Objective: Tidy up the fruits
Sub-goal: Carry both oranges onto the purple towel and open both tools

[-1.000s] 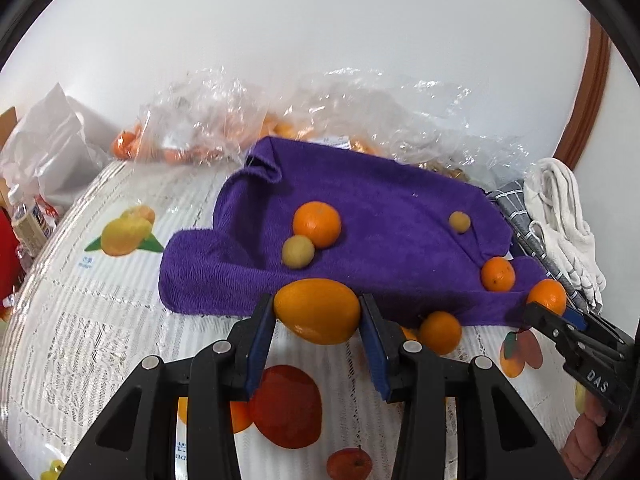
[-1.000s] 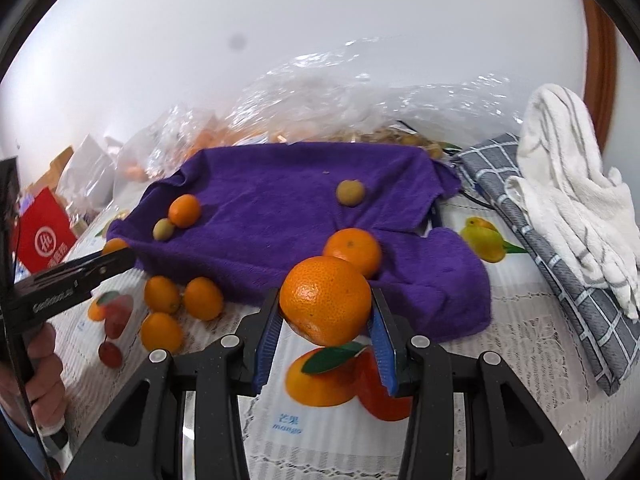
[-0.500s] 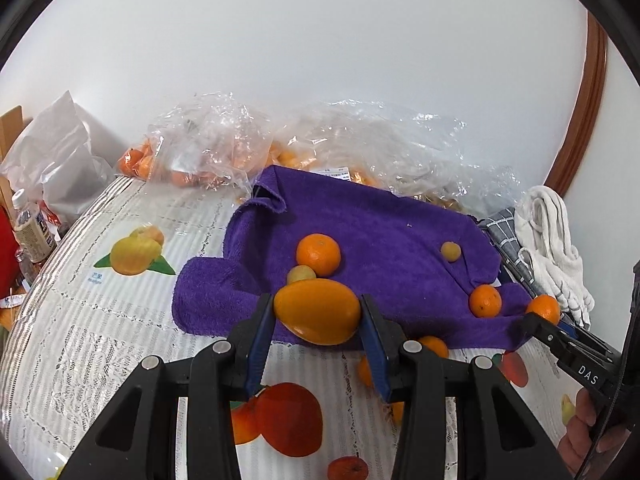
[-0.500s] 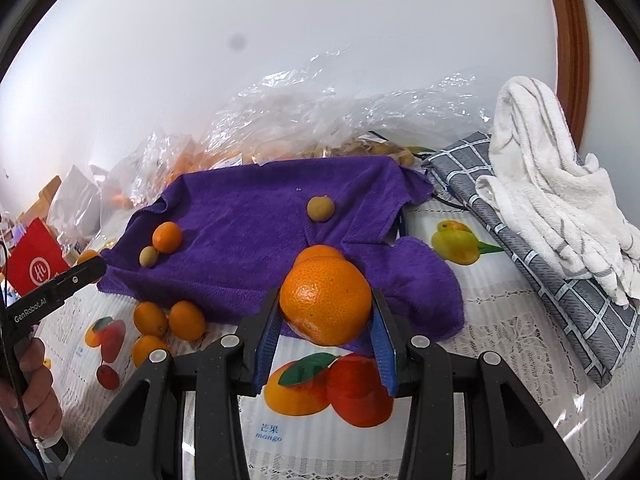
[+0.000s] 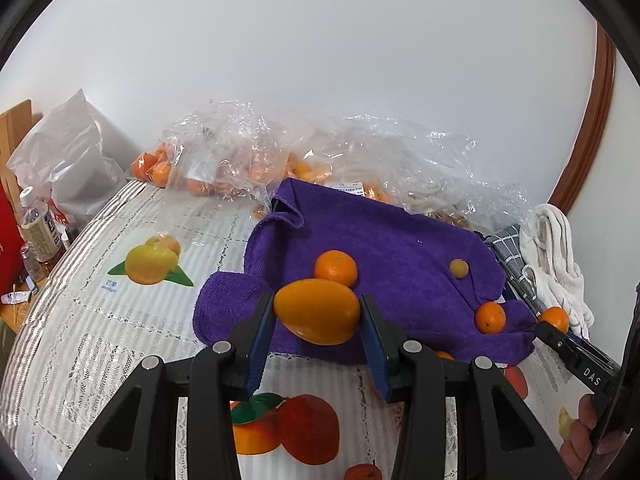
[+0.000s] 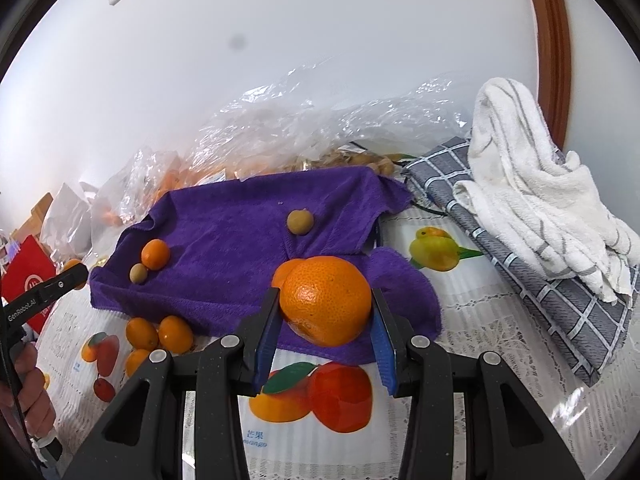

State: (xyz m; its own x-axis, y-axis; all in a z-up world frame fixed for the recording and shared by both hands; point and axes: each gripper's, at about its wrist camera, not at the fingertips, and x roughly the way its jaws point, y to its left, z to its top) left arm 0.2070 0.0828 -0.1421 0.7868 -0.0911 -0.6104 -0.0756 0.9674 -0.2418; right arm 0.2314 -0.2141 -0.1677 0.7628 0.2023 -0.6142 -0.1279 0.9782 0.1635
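My left gripper is shut on a smooth oval orange fruit, held above the near edge of a purple towel. My right gripper is shut on a round mandarin, also over the towel. On the towel lie a small mandarin, a brownish longan and another mandarin. In the right wrist view a mandarin and a longan sit at the towel's left, another longan at its middle. Loose mandarins lie on the tablecloth in front.
Clear plastic bags of fruit line the wall behind the towel. A grey checked cloth with a white towel lies at the right. Bottles and a white bag stand at the left. The tablecloth has printed fruit.
Both grippers have lifted and drawn back from the towel with their fruits still held; the towel and its fruits now look farther away. The right gripper rolled slightly.
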